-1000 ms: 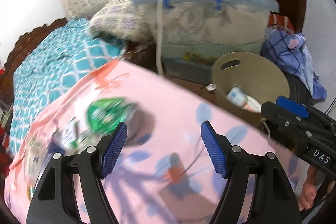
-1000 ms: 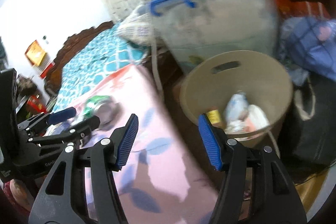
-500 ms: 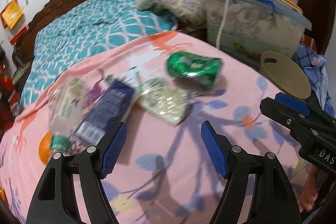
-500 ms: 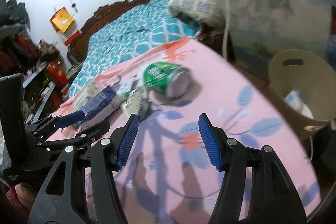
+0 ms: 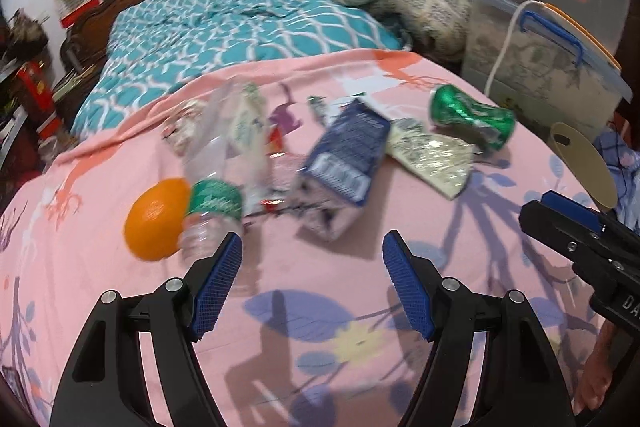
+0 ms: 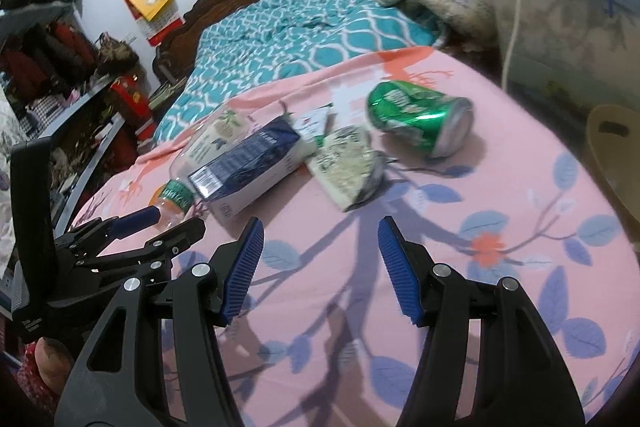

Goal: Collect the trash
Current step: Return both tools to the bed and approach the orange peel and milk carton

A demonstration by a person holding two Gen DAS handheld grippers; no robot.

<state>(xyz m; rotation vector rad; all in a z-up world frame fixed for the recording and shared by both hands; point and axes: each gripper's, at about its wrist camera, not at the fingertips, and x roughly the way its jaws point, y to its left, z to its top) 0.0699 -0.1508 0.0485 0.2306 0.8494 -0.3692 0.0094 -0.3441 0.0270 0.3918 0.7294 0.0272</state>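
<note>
Trash (image 5: 348,155) clusters mid-sheet (image 5: 360,347), near side bare.

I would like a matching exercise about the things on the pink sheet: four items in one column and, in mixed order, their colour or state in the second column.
Items:
1. can
2. carton
3. orange
4. plastic bottle

Descriptions:
A. clear, with a green label band
B. dark blue and white, lying on its side
C. round, beside the bottle's neck end
D. green, dented, lying on its side

Pairs: 1-D, 2-B, 3-C, 4-A
</note>
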